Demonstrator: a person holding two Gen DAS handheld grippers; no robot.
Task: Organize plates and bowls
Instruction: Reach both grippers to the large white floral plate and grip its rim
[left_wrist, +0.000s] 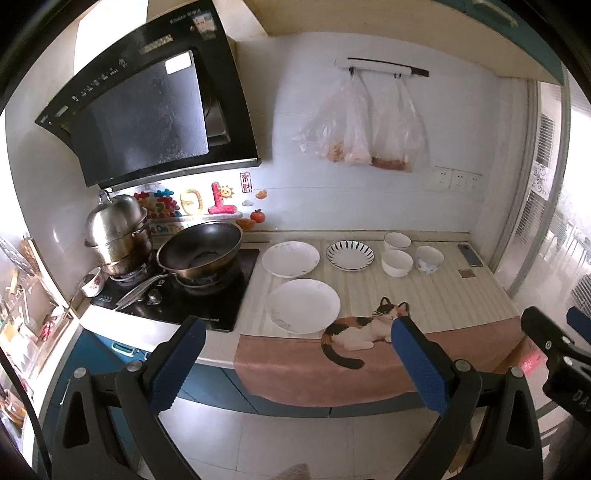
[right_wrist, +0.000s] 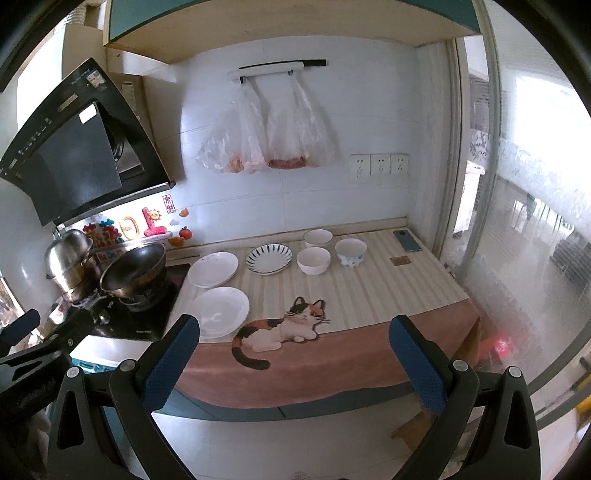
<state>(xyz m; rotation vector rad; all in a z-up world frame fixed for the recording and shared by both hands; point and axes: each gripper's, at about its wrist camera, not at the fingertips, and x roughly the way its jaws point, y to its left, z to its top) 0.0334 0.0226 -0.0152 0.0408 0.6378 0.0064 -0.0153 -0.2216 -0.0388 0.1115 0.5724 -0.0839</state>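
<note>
On the striped counter mat (left_wrist: 369, 291) lie two white plates, one near (left_wrist: 303, 311) (right_wrist: 221, 312) and one farther (left_wrist: 290, 259) (right_wrist: 213, 269). A striped-rim plate (left_wrist: 350, 255) (right_wrist: 268, 259) sits beside them. Two white bowls (left_wrist: 397, 263) (left_wrist: 397, 241) (right_wrist: 313, 260) (right_wrist: 318, 237) and a patterned bowl (left_wrist: 429, 259) (right_wrist: 351, 252) stand to the right. My left gripper (left_wrist: 299, 332) and right gripper (right_wrist: 295, 332) are open and empty, held back from the counter's front edge.
A wok (left_wrist: 200, 251) and a steel steamer pot (left_wrist: 118, 236) sit on the black stove (left_wrist: 177, 302) at left, under the range hood (left_wrist: 147, 110). A phone (left_wrist: 470, 254) lies at the back right. Plastic bags (left_wrist: 362, 125) hang on the wall. A glass door (right_wrist: 517, 221) is on the right.
</note>
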